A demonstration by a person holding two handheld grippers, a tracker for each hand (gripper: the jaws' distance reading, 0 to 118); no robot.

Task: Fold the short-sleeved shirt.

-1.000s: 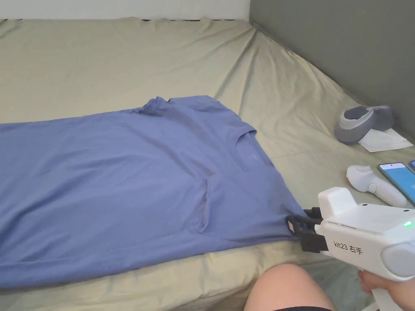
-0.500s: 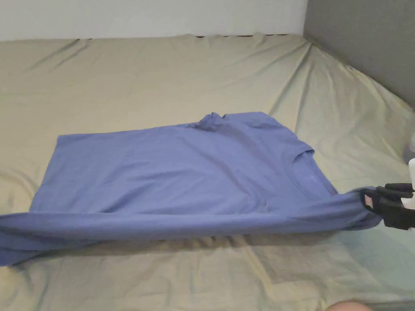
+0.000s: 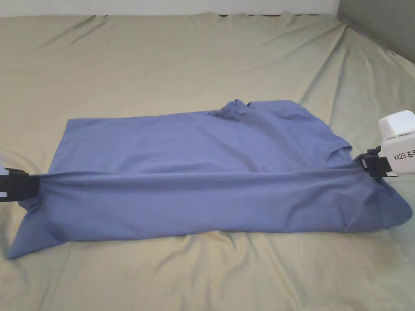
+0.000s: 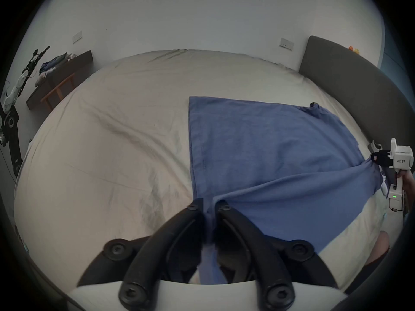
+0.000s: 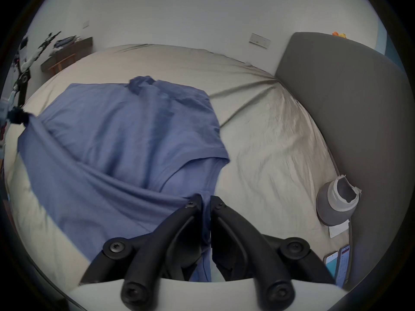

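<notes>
Beige bed sheet (image 3: 162, 60) w/ blue shirt (image 3: 194, 150) spread across. Left gripper (image 4: 208, 206) & right gripper (image 5: 204, 200) each clamp near edge, lifted taut. Lengthwise fold underway; next, carry edge over evenly.

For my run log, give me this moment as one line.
shirt: near edge lifted taut | left tool: shut on hem end | right tool: shut on shoulder end | bed

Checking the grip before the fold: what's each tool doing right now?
Left tool: closed on the shirt, at its hem end.
Right tool: closed on the shirt, at its collar end.
</notes>
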